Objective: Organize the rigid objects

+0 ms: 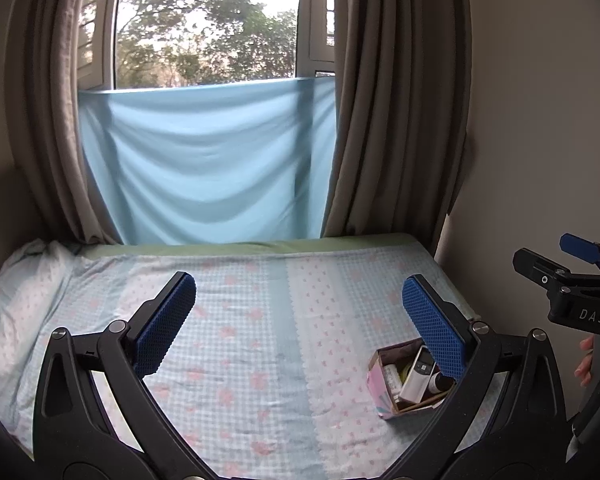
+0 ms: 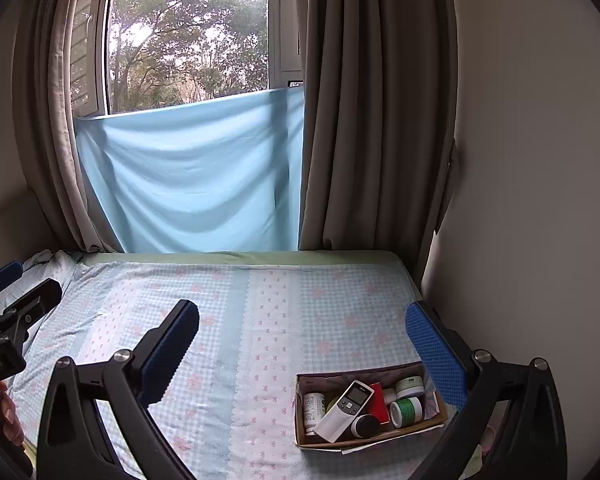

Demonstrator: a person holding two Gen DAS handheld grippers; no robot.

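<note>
Your left tongs (image 1: 299, 322) hang wide apart above the bed with nothing between the blue pads (image 1: 164, 322). Your right tongs (image 2: 302, 354) are just as wide and just as bare, hovering over the right half of the bed. In the left wrist view the right tongs show at the far right edge, with your fingers (image 1: 585, 362) curled beneath them.

Low on the right side of the bed sits an open cardboard box (image 2: 370, 440), its near edge facing you, lying flat on the bedsheet (image 2: 236, 320). Inside it a white remote control (image 2: 342, 410) lies tilted across the other things. To its left lies a white bottle (image 2: 313, 408), beside its right a red box (image 2: 378, 402), and at its lower end a black round cap (image 2: 366, 426). Farther right in the box are a green-labelled jar (image 2: 408, 411) and, just behind it, a white jar (image 2: 410, 386).

The checked, flower-printed bedsheet spreads toward the window. A pillow (image 1: 16, 304) lies at the far left corner. Beyond the bed a light blue cloth (image 2: 192, 176) hangs across the lower window, grey-brown curtains (image 2: 376, 120) flank it, and trees (image 2: 188, 32) show through the glass.
</note>
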